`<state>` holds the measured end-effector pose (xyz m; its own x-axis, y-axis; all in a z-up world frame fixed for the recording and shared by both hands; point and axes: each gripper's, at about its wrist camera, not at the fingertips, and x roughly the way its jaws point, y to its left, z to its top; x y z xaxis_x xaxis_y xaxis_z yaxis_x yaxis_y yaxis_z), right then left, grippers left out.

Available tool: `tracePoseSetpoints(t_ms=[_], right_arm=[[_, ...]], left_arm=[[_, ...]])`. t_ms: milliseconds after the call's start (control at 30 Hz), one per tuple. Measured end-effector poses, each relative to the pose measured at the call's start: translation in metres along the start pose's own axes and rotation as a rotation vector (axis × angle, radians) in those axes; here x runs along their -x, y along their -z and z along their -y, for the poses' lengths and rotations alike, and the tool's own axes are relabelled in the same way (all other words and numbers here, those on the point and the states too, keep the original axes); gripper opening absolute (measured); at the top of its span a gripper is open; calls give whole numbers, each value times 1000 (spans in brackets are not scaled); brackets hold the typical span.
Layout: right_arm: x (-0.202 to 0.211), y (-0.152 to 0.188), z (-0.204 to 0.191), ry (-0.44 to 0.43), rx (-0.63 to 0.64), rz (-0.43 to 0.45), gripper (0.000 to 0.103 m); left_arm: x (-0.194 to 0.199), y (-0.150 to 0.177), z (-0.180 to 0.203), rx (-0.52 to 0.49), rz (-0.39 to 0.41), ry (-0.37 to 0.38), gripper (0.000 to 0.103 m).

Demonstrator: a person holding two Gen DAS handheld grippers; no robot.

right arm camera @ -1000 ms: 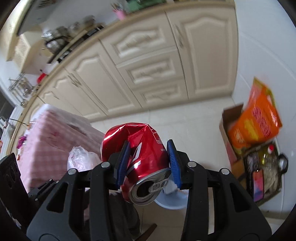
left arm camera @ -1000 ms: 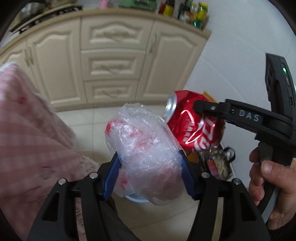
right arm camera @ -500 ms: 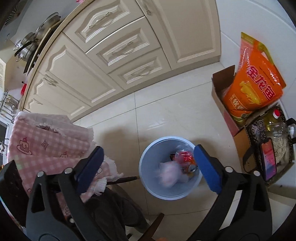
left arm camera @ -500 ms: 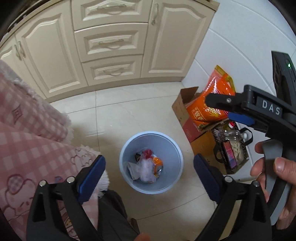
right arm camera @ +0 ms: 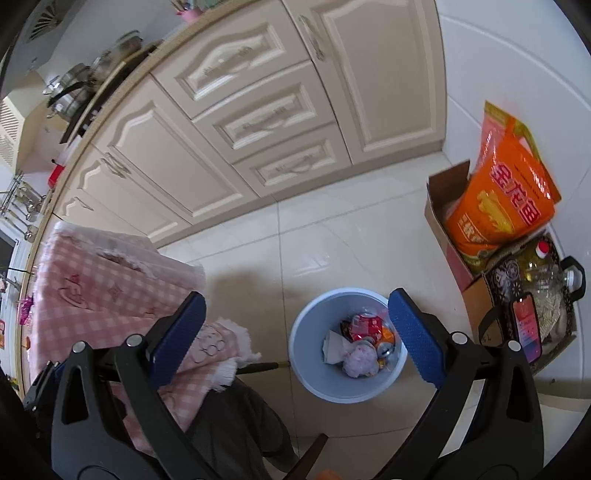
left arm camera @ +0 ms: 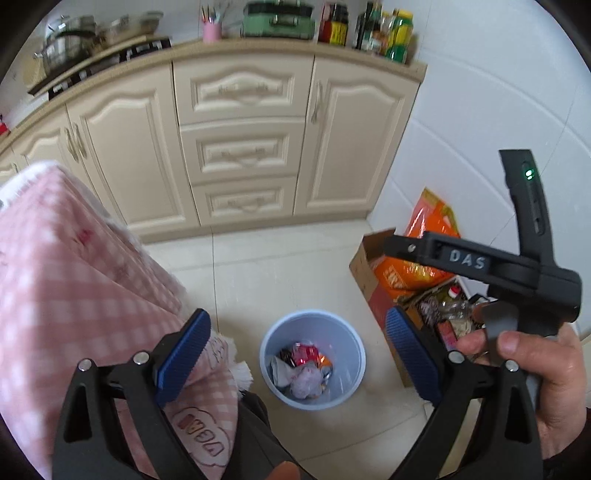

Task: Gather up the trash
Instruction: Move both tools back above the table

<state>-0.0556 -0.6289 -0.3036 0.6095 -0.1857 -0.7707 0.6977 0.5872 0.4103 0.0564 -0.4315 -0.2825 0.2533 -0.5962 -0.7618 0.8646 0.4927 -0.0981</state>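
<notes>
Floor bin (right arm camera: 306, 373) below; both jaws apart, empty; hand (left arm camera: 546, 373) only in left view.

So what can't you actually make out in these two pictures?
- Bottom of the blue bin: both views, covered by the red can, plastic bag and other scraps.
- Tabletop under the pink checked cloth: both views, draped over.
- Contents of the cardboard box: right wrist view, behind the orange sack.
- Bottle labels on the counter: left wrist view, too small.
- Right gripper's far finger: left wrist view, hidden behind its own body.
</notes>
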Motion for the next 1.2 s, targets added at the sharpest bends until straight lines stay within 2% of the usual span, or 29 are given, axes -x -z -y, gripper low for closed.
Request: tracePoseSetpoints(t_ms=[300,667,900,1200], right_arm=[[45,-9,-61,-64,96,78,97],[94,-2,-170,-181,276,151,97],[115,10,-240,-257,380,178,97],[143,30,-310,-341,487,209,97]], left_arm=[[78,-12,-18,21,140,-57,94],[182,-12,-79,132,316,-156,94],[242,-7,-124,194,398,-252,94],[309,5,-165,247,484,-381,94]])
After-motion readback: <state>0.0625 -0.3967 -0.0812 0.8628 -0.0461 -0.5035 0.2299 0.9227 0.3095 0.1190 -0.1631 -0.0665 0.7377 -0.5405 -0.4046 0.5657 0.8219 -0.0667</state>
